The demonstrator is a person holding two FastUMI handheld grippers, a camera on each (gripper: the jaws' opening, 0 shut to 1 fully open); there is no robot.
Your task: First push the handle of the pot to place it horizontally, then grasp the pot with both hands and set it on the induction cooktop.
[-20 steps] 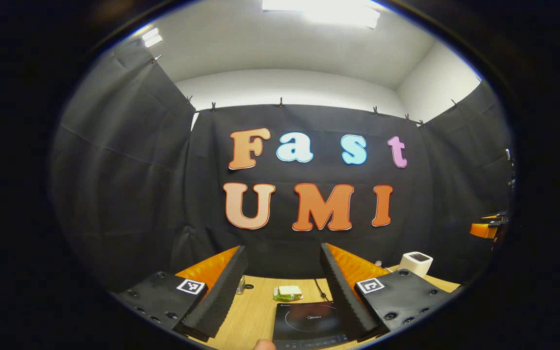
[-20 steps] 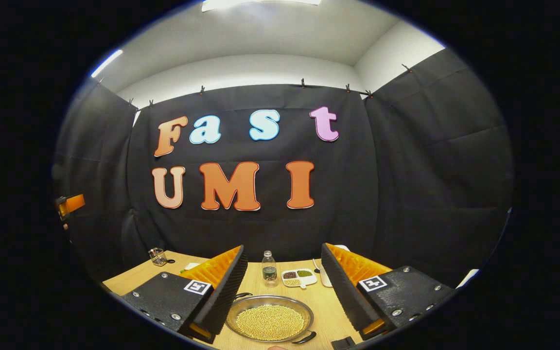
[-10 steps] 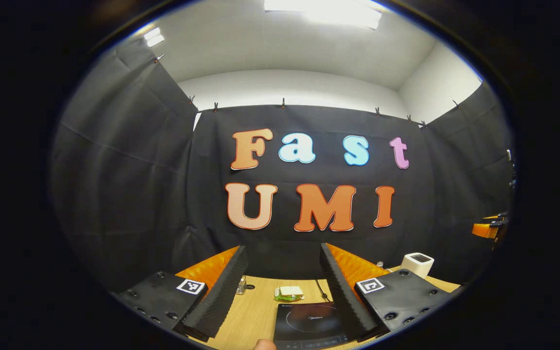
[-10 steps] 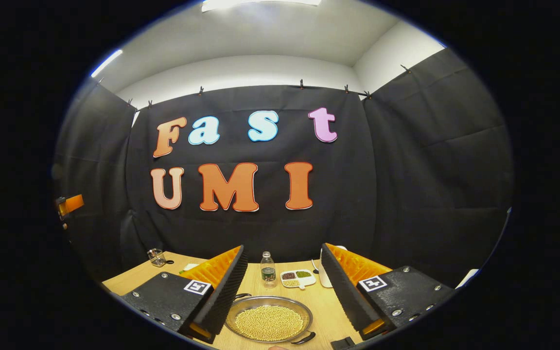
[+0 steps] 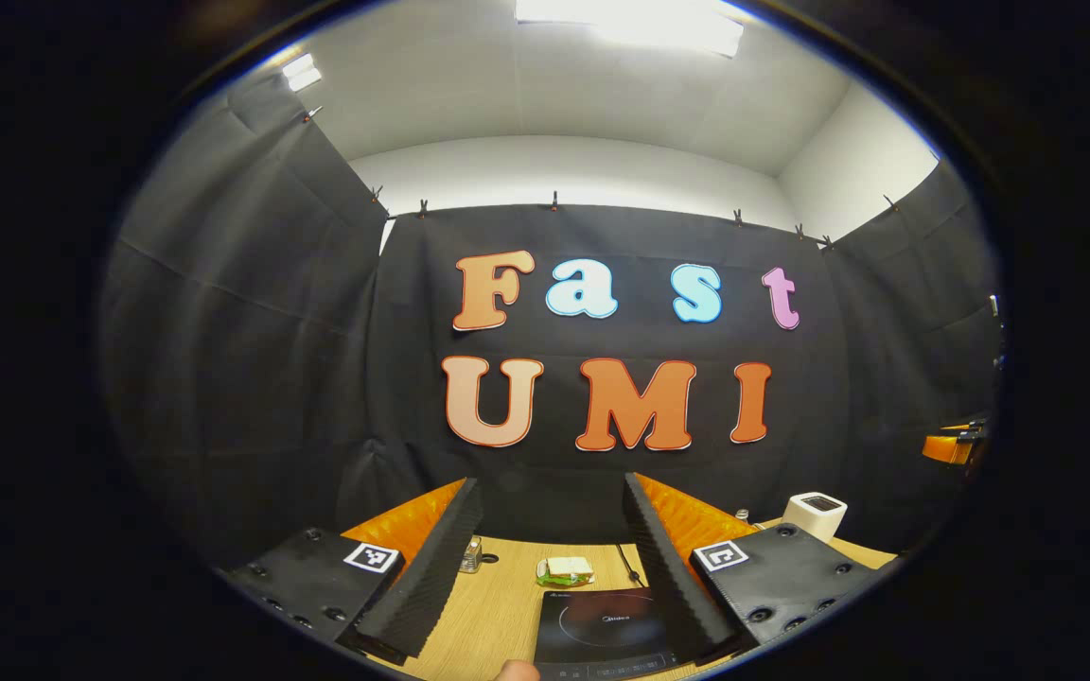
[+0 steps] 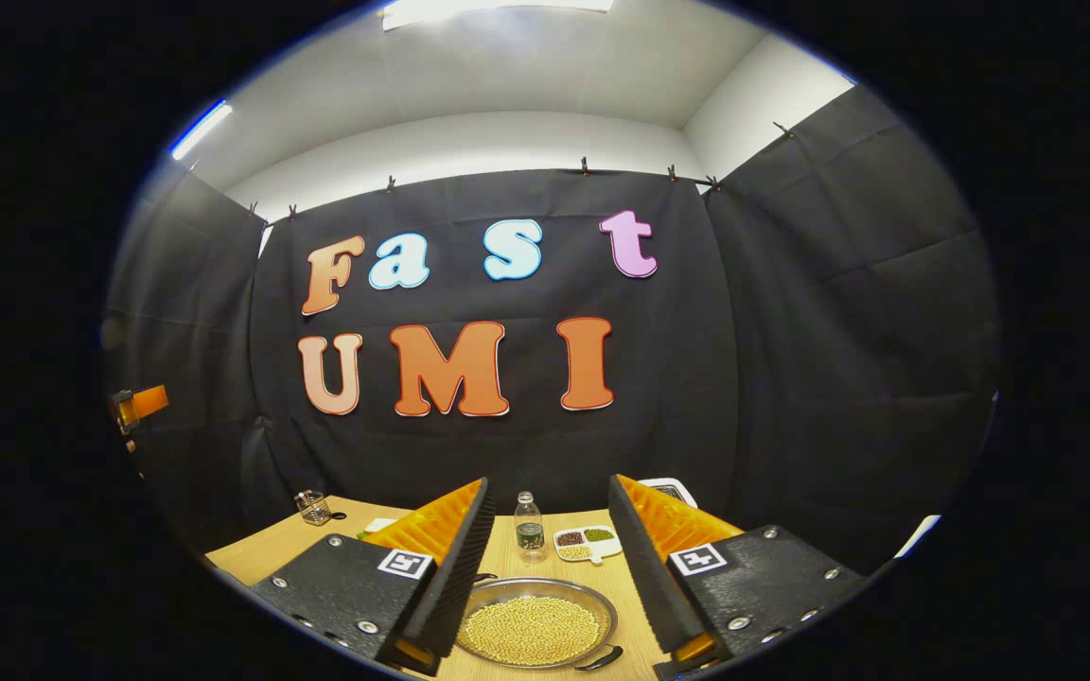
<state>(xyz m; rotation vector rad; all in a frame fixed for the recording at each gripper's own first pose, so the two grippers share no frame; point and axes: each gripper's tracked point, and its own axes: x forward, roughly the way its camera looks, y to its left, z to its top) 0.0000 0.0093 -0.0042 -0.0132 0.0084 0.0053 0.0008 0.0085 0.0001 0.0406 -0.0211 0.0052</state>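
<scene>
The pot [image 6: 536, 626] is a shallow metal pan full of yellow beans, low in the right gripper view on the wooden table [image 6: 261, 553]. One black handle [image 6: 599, 658] points to the near right, the other [image 6: 483, 576] to the far left. My right gripper [image 6: 550, 484] hovers above and just short of it, open and holding nothing. In the left gripper view the black induction cooktop [image 5: 602, 624] lies below and between the fingers of my left gripper [image 5: 550, 487], which is open and holding nothing.
Behind the pot stand a small bottle [image 6: 529, 525], a divided dish of beans [image 6: 586, 542] and a white appliance [image 6: 668, 490]; a glass jar [image 6: 311, 506] sits far left. Beyond the cooktop lie a green-white packet [image 5: 564, 569] and a white box [image 5: 815, 514].
The right gripper's fingers have drawn somewhat closer together and its view has shifted a little toward the pot. The left gripper has barely drifted.
</scene>
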